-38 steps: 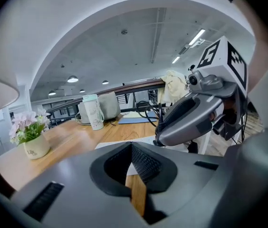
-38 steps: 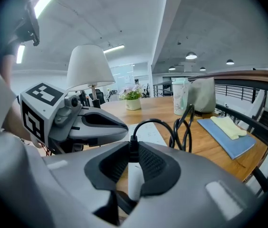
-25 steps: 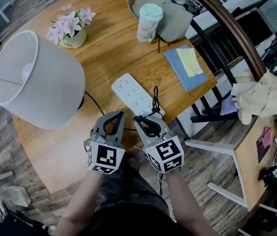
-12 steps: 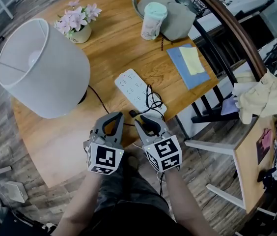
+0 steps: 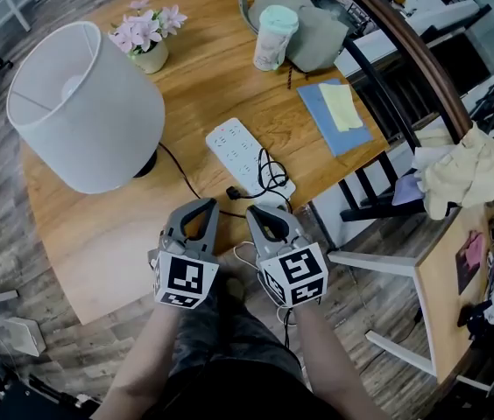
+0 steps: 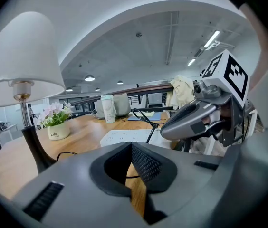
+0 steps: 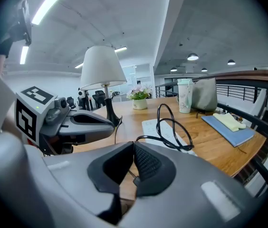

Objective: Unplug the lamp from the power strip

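Standing left on the round wooden table (image 5: 229, 94) is the white drum-shaded lamp (image 5: 85, 103). The white rectangular power strip (image 5: 234, 143) lies centre, with a black coiled cable (image 5: 269, 178) over its near end. The white flower pot (image 6: 54, 133) reads "Life". The black plug (image 5: 231, 193) lies on the wood, just ahead of the left gripper (image 5: 203, 206) and right gripper (image 5: 261, 213), both closed and empty.
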Available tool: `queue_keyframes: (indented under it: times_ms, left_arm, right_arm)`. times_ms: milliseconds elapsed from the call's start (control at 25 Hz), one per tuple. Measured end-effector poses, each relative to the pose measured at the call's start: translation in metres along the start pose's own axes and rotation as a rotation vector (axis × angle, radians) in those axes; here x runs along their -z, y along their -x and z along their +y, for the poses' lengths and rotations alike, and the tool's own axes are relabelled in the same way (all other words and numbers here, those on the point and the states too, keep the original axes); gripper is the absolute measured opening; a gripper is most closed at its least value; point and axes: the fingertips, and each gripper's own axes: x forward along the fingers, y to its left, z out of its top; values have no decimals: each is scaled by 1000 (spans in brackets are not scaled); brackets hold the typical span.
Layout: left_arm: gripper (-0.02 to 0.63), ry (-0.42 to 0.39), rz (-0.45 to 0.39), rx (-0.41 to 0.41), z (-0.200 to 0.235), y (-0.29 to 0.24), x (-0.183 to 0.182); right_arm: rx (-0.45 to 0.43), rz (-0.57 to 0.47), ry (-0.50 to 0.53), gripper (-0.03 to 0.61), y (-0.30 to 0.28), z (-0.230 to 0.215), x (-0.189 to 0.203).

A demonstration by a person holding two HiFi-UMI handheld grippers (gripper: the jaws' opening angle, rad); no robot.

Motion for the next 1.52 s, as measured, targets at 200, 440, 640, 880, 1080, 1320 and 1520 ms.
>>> queue_keyframes:
  times_ms: [200, 440, 640, 880, 1080, 1320, 1520]
  left_arm:
    - [-9, 31, -29, -21, 2, 8, -6]
    - [-9, 74, -73, -36, 5, 19, -17]
    - [-9, 98, -120, -58, 6, 30, -34]
    - [-9, 106, -170, -84, 11, 42, -53]
    - [-9, 124, -217, -97, 15, 50, -72]
    - [-9, 149, -258, -102, 19, 58, -89]
    - [-9, 158, -290, -110, 23, 67, -102]
  right_arm:
    - [-2, -58, 30, 8, 11, 3, -13]
    - [-4, -117, 85, 8, 24, 10, -30]
    - [18, -156, 96, 8, 36, 8, -43]
    - [46, -213, 90, 8, 54, 2, -63]
    - [56, -258, 96, 8, 65, -1, -82]
    - [58, -303, 109, 8, 76, -1, -104]
    - [54, -337, 114, 8, 84, -1, -118]
